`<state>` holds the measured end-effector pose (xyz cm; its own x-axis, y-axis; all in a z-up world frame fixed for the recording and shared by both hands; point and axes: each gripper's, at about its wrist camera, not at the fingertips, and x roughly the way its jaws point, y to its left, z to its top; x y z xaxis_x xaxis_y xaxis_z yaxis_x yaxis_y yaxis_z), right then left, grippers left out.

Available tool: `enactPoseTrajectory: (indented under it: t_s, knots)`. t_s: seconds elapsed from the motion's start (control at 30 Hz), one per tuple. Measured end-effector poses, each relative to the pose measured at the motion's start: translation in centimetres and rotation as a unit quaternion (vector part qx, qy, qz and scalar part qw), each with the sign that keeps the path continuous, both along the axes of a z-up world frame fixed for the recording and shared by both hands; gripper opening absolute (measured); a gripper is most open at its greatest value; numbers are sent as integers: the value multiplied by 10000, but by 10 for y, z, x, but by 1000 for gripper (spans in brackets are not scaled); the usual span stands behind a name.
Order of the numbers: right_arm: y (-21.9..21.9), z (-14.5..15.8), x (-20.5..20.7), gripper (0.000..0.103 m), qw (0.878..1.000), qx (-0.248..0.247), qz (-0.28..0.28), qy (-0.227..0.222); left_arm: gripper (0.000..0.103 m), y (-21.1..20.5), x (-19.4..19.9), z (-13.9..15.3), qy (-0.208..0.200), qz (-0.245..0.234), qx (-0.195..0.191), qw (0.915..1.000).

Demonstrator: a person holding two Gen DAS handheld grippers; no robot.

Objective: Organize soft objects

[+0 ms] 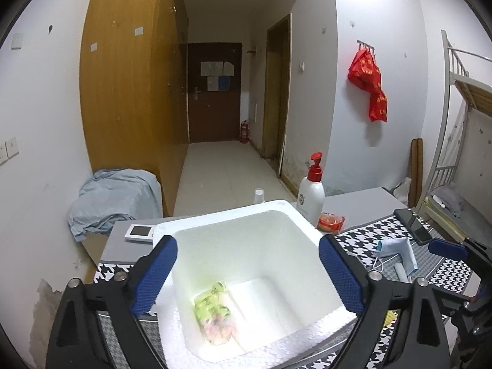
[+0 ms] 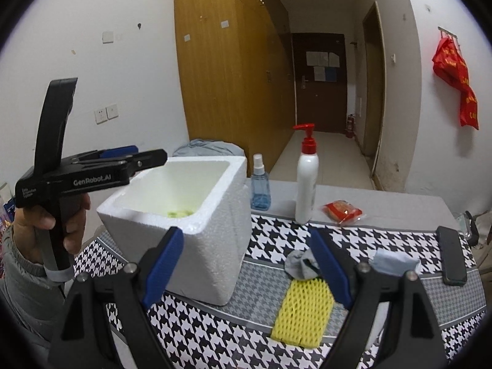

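**Packet lies in the foam box, both tongs stand wide**

While the left tongs (image 1: pixel 247 272) hang above the white foam box (image 1: pixel 215 215), their blue pads are spread wide apart and nothing is between them. On the bottom of the box lies a green and pink soft packet (image 1: pixel 215 313), a little blurred, near the front left corner. The box stands on the table (image 2: pixel 276 240), which is covered by a black and white houndstooth cloth.

The right tongs (image 2: pixel 246 264) are also released and hold nothing. Under them, on the cloth, lies a yellow foam net (image 2: pixel 303 310), and just behind it a grey sock (image 2: pixel 298 264). A light blue face mask (image 2: pixel 393 263) lies to the right, near a dark phone (image 2: pixel 450 255). Behind stand a white pump bottle (image 2: pixel 307 178), a blue spray bottle (image 2: pixel 260 184) and a red snack packet (image 2: pixel 343 210).
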<state>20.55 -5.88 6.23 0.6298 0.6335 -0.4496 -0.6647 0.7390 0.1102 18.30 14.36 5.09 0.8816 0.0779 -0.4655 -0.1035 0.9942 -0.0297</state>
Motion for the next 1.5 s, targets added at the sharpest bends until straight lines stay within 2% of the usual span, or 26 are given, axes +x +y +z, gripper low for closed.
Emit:
enactPoseTrajectory:
  t_s: [0.23,0.37,0.5,0.77,0.9,1.37,1.5]
  knots:
    - [-3,5,-6,87,9998,181,98,-58,98,-14,-24,8,-168,-96,133,9997]
    - [-3,8,-13,87,9996,187,158,-155,98,-20,-44,16,-336,-109,56,9994]
    - [-8,11,-21,87,9993,232,211,-196,98,-25,-63,21,-528,-20,15,9986]
    - [-19,18,-40,87,9985,336,300,-315,99,-41,-89,24,-655,180,210,9975]
    - [-25,17,-48,87,9983,365,302,-349,99,-49,-101,22,-682,121,158,9975]
    - [-48,4,-68,87,9977,460,205,-459,99,-77,-117,-5,-1004,109,405,9941]
    - [-51,-5,-67,87,9980,375,85,-499,99,-83,-119,-18,-979,-25,255,9949]
